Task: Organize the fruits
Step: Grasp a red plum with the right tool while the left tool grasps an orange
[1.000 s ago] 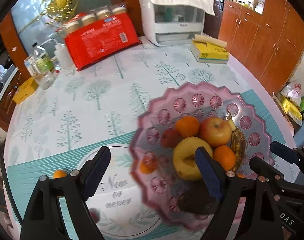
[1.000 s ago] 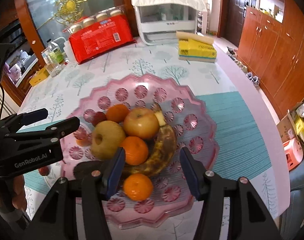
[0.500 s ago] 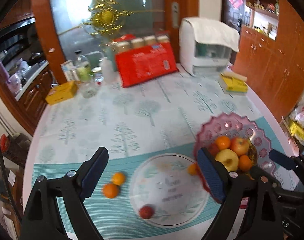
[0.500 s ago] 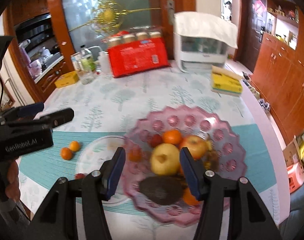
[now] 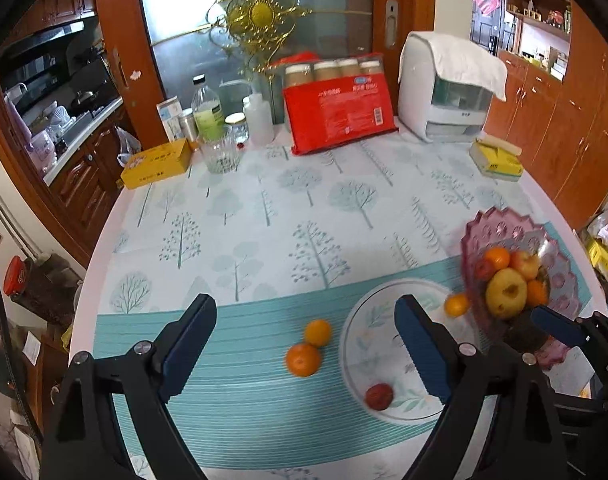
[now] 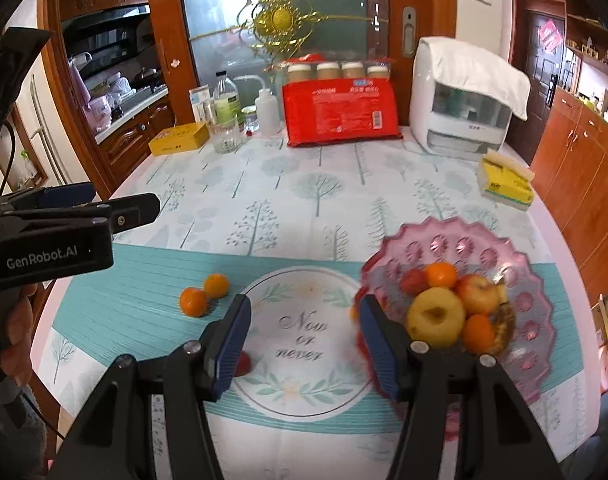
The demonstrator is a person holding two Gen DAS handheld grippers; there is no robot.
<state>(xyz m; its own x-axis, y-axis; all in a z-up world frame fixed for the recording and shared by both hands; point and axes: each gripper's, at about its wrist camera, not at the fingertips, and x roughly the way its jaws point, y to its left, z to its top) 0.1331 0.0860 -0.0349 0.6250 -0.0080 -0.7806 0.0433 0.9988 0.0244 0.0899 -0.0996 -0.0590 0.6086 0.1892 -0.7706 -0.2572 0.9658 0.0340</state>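
While both tools hang above the counter point(image 6: 304, 184), neither holds anything: the left tool point(image 5: 306, 344) has just been spreading its jaws and stands wide, the right tool point(image 6: 304, 340) about half open. Two loose oranges point(image 5: 310, 348) lie touching between the left tool's fingers; one small red fruit point(image 5: 379, 396) sits on the round printed mat point(image 6: 304, 336), just beside the right tool's left finger, and a third orange point(image 5: 456, 305) rests against the pink bowl point(image 6: 484, 248). To the right tool's right, that bowl heaps one yellow apple point(image 6: 436, 316), one red apple point(image 6: 478, 294), two oranges and more, partly hidden. Farther off stand one red package point(image 6: 342, 114) and one white appliance point(image 6: 460, 120); wooden cabinets point(image 6: 576, 160) line the room.
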